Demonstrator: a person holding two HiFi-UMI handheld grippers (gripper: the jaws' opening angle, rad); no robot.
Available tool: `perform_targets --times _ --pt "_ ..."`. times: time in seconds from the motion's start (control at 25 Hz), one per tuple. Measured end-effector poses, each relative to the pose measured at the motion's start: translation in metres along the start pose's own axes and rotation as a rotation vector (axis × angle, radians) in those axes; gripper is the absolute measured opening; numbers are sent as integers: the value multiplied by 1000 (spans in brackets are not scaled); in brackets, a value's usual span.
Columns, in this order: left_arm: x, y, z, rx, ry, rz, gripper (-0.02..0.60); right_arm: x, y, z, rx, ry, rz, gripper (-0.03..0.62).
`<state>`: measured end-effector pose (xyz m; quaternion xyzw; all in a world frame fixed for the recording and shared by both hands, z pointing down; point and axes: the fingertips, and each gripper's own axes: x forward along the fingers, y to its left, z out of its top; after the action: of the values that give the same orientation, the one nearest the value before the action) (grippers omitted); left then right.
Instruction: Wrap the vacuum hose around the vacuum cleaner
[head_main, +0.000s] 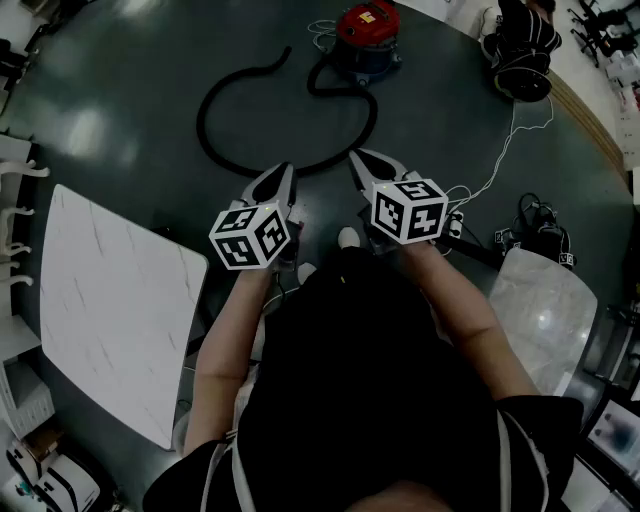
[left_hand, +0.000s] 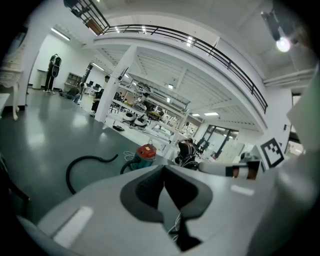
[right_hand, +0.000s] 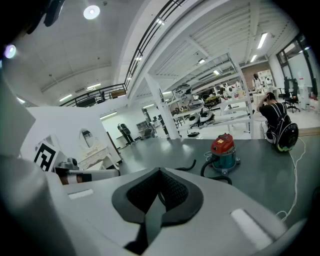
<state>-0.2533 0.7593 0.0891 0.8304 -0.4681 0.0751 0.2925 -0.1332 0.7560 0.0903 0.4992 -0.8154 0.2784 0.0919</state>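
Head view shows left gripper (head_main: 286, 170) and right gripper (head_main: 356, 157) pinched shut, empty, just short of the vacuum hose (head_main: 201, 125) looped before the vacuum cleaner (head_main: 366, 38) at the far edge of the floor (head_main: 110, 90); they should open wide before reaching.

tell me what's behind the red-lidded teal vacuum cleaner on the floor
Behind the red-lidded teal vacuum cleaner lies a white cable on the dark floor, with white workbenches farther back. A person in black sits off to one side. The floor right behind its body is hidden.
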Motion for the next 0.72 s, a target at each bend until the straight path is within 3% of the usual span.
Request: perform_targets --times 0.72 --pt "20 -3 -22 -36 54 -8 10 5 -22 -7 56 15 -8 -6"
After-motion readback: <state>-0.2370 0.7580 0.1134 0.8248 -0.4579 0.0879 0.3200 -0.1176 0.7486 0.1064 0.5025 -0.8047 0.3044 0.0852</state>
